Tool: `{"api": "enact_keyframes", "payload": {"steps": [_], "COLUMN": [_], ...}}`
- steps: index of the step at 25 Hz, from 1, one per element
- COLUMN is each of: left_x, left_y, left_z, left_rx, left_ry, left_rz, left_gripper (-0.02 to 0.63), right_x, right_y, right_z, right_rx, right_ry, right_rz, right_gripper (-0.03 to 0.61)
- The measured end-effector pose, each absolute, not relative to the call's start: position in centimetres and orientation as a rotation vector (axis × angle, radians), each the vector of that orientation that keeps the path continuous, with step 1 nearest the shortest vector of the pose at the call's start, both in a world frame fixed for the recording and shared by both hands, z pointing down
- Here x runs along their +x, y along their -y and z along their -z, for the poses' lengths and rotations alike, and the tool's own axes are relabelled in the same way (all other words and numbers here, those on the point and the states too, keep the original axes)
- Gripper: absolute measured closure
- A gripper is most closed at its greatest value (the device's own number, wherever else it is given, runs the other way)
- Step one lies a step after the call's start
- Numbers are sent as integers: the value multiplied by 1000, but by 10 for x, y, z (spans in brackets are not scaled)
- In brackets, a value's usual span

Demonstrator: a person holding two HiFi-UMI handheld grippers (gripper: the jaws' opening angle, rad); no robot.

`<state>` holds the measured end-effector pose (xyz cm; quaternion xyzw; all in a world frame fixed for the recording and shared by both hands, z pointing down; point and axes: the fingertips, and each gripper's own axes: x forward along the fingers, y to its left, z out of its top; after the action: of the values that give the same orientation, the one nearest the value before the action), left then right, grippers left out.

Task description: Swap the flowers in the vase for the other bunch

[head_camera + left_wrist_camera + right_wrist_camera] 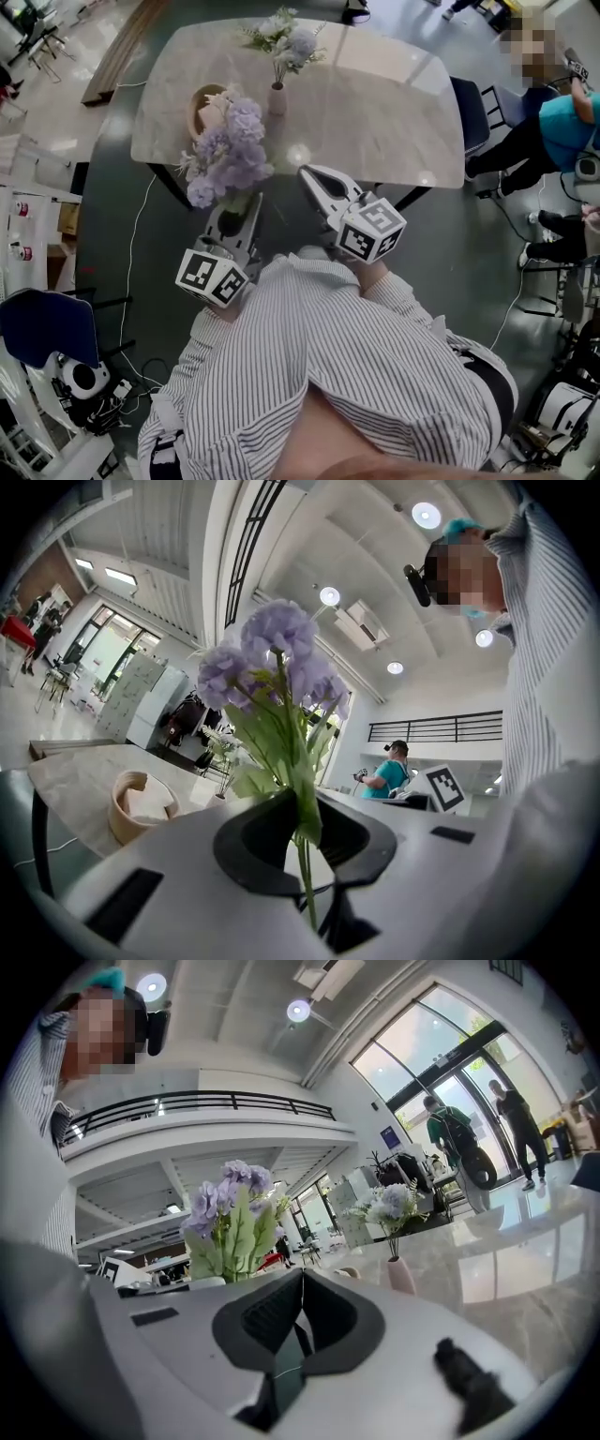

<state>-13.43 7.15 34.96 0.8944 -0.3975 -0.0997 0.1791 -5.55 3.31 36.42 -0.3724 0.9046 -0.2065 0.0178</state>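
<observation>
Striped shirt (328, 375), left tool (302, 829) clamped on stems of purple bunch (230, 150), right tool (300, 1288) closed empty, vase (277, 98) ahead

The head view is bright and evenly lit, with only faint shadow under the tabletop (394, 112). A round glare spot sits near the tabletop's near edge, and a paler sheen lies toward its far right corner. The glossy floor (469, 234) reflects light too. Straight lines bow toward the frame edges.

Both gripper views are fisheye circles with black corners. The round ceiling lamps (427, 516) burn out to white, and the glass doors (441, 1072) in the right gripper view are overexposed. The left tool (302, 832) and right tool (300, 1309) look soft, close to the lens. The purple flowers (281, 658) are backlit and fairly sharp.
</observation>
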Motion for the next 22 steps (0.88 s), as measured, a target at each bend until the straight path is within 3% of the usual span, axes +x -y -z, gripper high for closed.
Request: {"api": "enact_keyframes", "payload": {"steps": [11, 22], "left_x": [-116, -108], "left_y": [-48, 53], "left_z": [-365, -352], "left_rx": [2515, 2523], "left_ry": [1082, 1138], "left_rz": [219, 237], "left_gripper": [565, 566], "right_x": [-35, -33], "right_y": [-10, 89], "right_z": [-381, -370], "right_rx": [-1191, -1100], "right_ry": [-2792, -2860], "right_rz": [735, 719], "right_gripper": [561, 561]}}
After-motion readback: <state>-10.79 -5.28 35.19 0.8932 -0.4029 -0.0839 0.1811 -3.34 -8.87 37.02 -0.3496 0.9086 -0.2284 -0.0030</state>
